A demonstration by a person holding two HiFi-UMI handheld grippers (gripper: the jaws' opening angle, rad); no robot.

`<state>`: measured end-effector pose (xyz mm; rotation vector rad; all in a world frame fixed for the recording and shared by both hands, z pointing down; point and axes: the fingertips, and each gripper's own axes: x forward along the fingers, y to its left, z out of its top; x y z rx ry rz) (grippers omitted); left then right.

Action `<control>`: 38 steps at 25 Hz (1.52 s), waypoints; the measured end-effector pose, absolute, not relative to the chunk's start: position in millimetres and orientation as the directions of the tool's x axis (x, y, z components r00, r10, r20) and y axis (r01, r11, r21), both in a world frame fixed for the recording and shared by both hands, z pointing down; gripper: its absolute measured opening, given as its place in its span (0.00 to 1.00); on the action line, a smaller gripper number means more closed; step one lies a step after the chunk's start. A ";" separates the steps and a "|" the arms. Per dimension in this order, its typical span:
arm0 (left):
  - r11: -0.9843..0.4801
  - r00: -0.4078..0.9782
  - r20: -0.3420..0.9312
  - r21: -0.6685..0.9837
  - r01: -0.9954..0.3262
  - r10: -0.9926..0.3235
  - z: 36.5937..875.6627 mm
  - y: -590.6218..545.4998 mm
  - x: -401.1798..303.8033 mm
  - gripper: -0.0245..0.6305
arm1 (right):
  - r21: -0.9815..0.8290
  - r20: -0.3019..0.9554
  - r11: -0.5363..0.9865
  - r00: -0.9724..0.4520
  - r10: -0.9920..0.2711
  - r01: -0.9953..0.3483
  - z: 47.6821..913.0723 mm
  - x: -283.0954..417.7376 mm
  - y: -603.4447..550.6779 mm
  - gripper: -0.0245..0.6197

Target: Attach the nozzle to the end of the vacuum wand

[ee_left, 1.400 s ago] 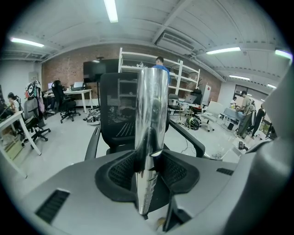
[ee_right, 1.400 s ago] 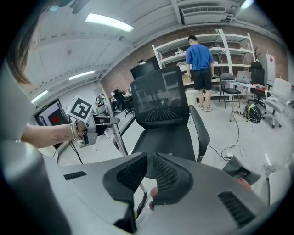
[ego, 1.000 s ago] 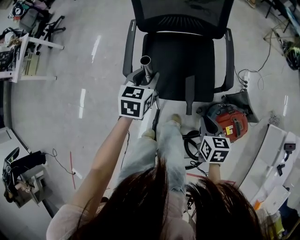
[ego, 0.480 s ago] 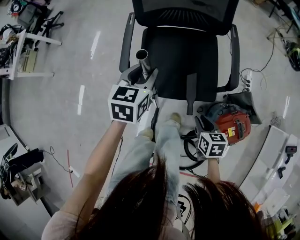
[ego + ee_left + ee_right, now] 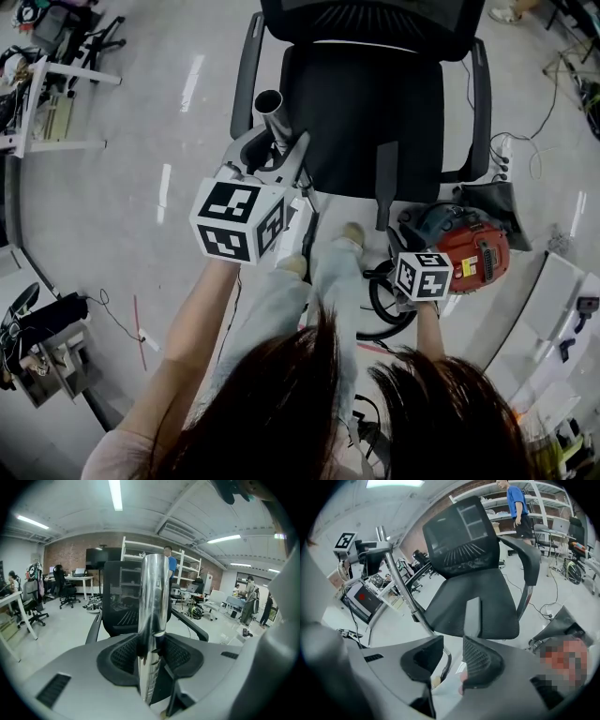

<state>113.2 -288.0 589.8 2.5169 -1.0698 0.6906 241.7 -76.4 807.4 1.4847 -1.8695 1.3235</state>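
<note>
Wand sits clamped in my left tool; my right tool is opening, empty, facing the nozzle on the chair.

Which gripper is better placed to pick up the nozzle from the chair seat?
Right. The left gripper is clamped on the wand; the right gripper is empty, its jaws opening, facing the nozzle on the chair.

Bright ceiling strip lights flood the workshop evenly; glare streaks the polished floor, and fisheye vignetting darkens both gripper views' corners.
</note>
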 end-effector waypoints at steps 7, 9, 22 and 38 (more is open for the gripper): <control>-0.666 0.604 0.531 0.097 -0.740 -0.594 592.2 -288.6 113.4 0.27 | -0.448 0.802 -0.025 -0.389 -0.454 -0.894 854.8 246.5 -78.6 0.25; -0.666 0.607 0.525 0.099 -0.740 -0.596 593.0 -289.7 114.2 0.27 | -0.444 0.811 -0.019 -0.392 -0.434 -0.896 867.7 249.9 -80.3 0.26; -0.656 0.609 0.502 0.106 -0.748 -0.614 599.7 -289.3 115.9 0.27 | -0.477 0.821 0.011 -0.450 -0.351 -0.879 929.6 247.2 -87.3 0.28; -0.656 0.608 0.513 0.111 -0.747 -0.606 606.2 -290.4 117.3 0.27 | -0.568 0.808 -0.069 -0.541 -0.232 -0.820 986.3 234.2 -99.3 0.30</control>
